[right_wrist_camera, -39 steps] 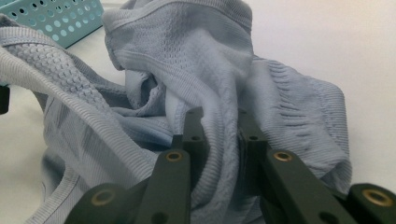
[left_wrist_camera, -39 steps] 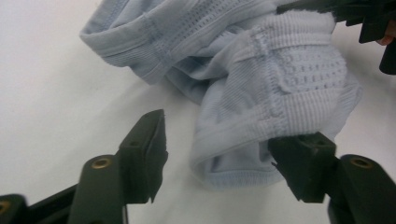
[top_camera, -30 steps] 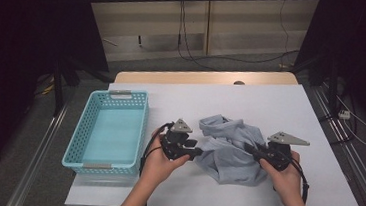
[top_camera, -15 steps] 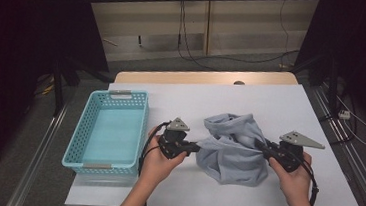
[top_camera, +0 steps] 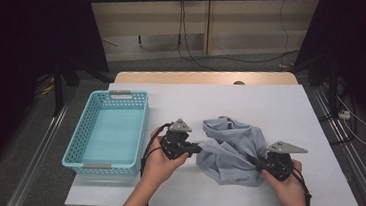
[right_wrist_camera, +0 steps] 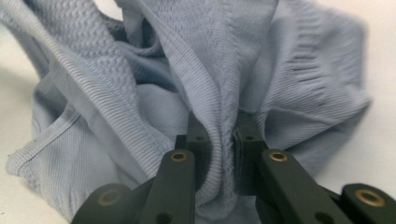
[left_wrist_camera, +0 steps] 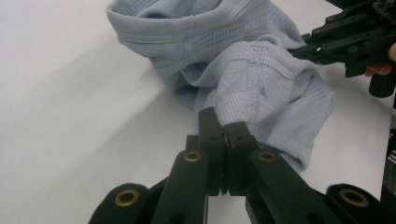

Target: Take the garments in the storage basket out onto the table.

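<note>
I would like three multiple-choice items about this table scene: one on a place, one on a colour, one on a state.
1. Where does the basket stand relative to the garment?
A. to its left in the high view
B. to its right
C. on top of it

2. What colour is the basket?
A. red
B. light blue
C. black

3. In what state is the left tool?
A. wide open above the table
B. shut on the hem of the garment
C. lying inside the basket

Answers:
1. A, since the basket sits at the left part of the table, apart from the cloth.
2. B, as its latticed walls show light blue.
3. B, since the left gripper view shows both jaws pressed together on a ribbed edge.
</note>
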The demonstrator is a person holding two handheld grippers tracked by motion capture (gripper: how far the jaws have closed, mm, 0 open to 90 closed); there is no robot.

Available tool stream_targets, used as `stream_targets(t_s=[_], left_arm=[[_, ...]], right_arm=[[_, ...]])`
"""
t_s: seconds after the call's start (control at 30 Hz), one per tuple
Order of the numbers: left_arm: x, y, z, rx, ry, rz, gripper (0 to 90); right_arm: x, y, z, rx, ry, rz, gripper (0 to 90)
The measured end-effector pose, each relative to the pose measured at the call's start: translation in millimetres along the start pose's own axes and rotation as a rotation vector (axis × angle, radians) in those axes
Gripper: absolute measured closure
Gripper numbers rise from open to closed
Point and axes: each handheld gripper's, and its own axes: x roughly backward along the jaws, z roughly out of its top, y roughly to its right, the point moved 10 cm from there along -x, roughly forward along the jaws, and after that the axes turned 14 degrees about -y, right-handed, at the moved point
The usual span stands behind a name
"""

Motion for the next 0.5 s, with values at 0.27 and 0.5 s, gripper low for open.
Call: stream_targets(t_s=[0.27, 0.5], left_arm=[[1.6, -4.4, -1.6, 0.013, 0.001, -0.003, 88.5], [2.9, -6.8, -2.3, 0.022, 0.003, -0.006, 88.5]], right_arm=[[-1.6, -9.4, 2.1, 0.027, 0.009, 0.012, 76.4], [6.7, -12.3, 14.3, 0.088, 0.057, -0.02, 47.9]])
